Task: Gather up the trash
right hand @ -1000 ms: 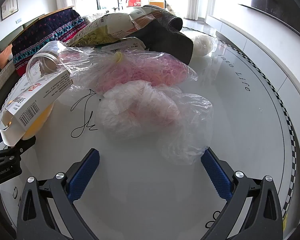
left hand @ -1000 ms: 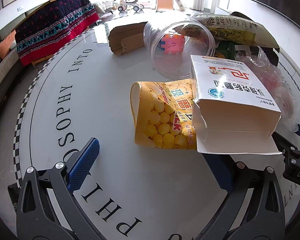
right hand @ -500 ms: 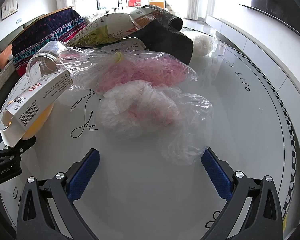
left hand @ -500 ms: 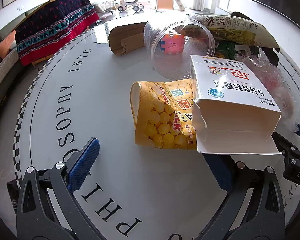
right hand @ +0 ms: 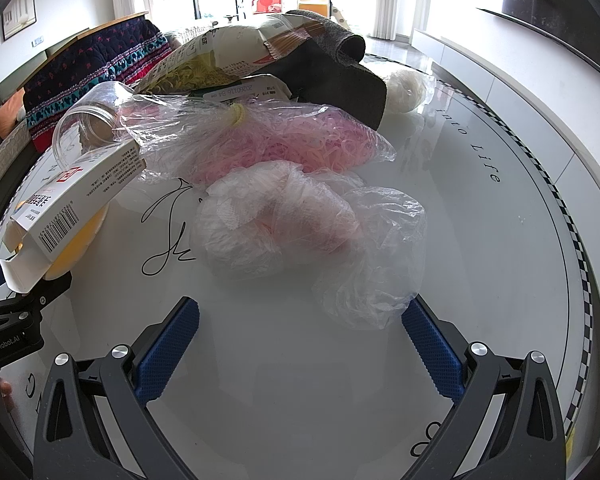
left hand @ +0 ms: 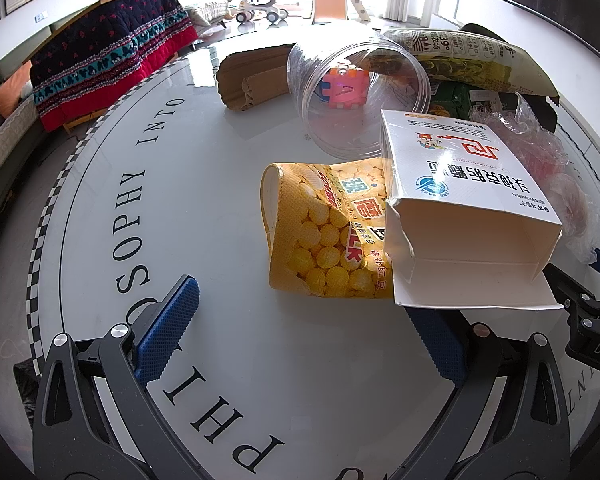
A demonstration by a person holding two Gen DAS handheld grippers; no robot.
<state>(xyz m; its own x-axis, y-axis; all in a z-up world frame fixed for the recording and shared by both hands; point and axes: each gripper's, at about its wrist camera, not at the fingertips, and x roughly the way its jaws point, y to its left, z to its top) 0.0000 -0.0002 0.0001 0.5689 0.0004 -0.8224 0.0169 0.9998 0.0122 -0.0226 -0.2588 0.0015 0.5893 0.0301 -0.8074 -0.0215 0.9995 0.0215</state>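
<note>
A yellow snack bag (left hand: 327,236) lies flat on the round white table (left hand: 228,168), its open mouth turned to the left. A white carton (left hand: 459,208) rests partly on the bag's right half, tilted, with its torn open end and loose flap facing the camera. Both sit just ahead of the left gripper (left hand: 303,332), whose blue-padded fingers (left hand: 168,328) are spread wide and hold nothing; the bag lies ahead of the gap between them, toward the right finger, and the carton's flap overhangs the tip of that right finger. Behind the bag, a clear plastic jar (left hand: 355,92) lies on its side with a pink toy cube (left hand: 345,88) inside, a piece of brown cardboard (left hand: 252,76) to its left and a large noodle packet (left hand: 467,56) to its right.

In the right wrist view, a crumpled clear plastic bag (right hand: 300,224) lies on the table just ahead of the right gripper (right hand: 300,332), which is also wide open and empty; the bag's loose film reaches down to the tip of the right finger, and whether it touches cannot be told. Behind it sits a tied bag of pink shreds (right hand: 292,140), then a dark grey cloth (right hand: 331,68). The white carton shows at the left of this view, propped on the yellow bag.
</note>
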